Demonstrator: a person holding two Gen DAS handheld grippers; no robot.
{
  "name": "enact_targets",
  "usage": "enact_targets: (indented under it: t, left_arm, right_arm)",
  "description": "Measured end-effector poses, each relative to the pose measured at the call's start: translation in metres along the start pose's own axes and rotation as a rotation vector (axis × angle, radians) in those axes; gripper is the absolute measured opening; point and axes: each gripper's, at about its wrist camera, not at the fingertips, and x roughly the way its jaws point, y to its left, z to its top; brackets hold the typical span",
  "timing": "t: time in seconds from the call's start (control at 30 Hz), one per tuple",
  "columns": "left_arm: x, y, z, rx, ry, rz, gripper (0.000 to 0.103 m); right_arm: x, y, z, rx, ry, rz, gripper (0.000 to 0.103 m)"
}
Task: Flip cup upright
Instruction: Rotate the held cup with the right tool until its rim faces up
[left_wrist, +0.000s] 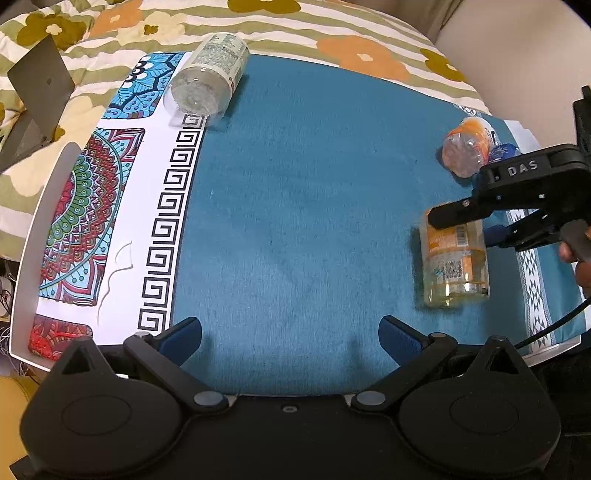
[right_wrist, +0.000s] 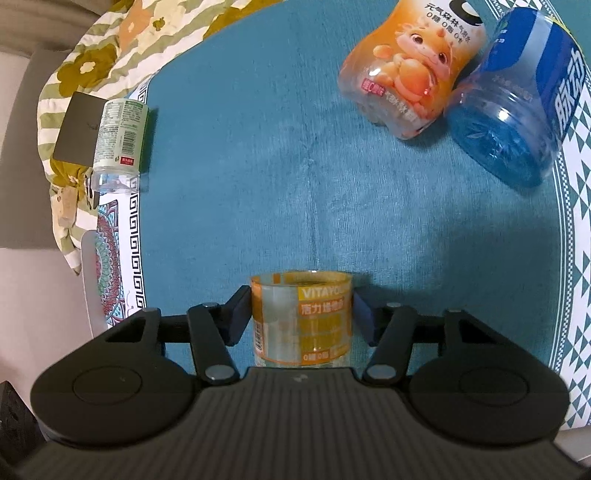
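A clear cup with a yellow-orange label (left_wrist: 455, 264) lies on its side on the teal cloth (left_wrist: 295, 221) at the right. My right gripper (right_wrist: 302, 315) has its blue pads against both sides of this cup (right_wrist: 301, 319), with the open rim pointing away from the camera. In the left wrist view the right gripper (left_wrist: 461, 223) reaches in from the right over the cup's far end. My left gripper (left_wrist: 290, 338) is open and empty, low over the near middle of the cloth.
A clear cup with a green-white label (left_wrist: 207, 75) lies on its side at the far left, also visible in the right wrist view (right_wrist: 118, 146). An orange cartoon-label cup (right_wrist: 410, 74) and a blue cup (right_wrist: 517, 99) lie side by side at the far right. A patterned mat (left_wrist: 85, 229) borders the left.
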Motion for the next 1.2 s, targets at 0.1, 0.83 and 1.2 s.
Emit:
enact_targets:
  t: [0.1,0.83,1.2]
  left_arm:
    - [-0.003,0.001,0.000,0.002,-0.006,0.005,0.103]
    - [0.004,0.005,-0.015,0.101,0.026,0.056,0.103]
    - [-0.001,-0.001,-0.019,0.122,0.046,0.051,0.103]
  right_arm:
    - [-0.014,0.006,-0.003,-0.023,-0.071,0.015,0.072]
    - [0.020,0.041,-0.139,-0.452,-0.974,-0.210,0.073]
    - [0.017,0.052,-0.150,-0.518,-0.867,-0.282,0.073]
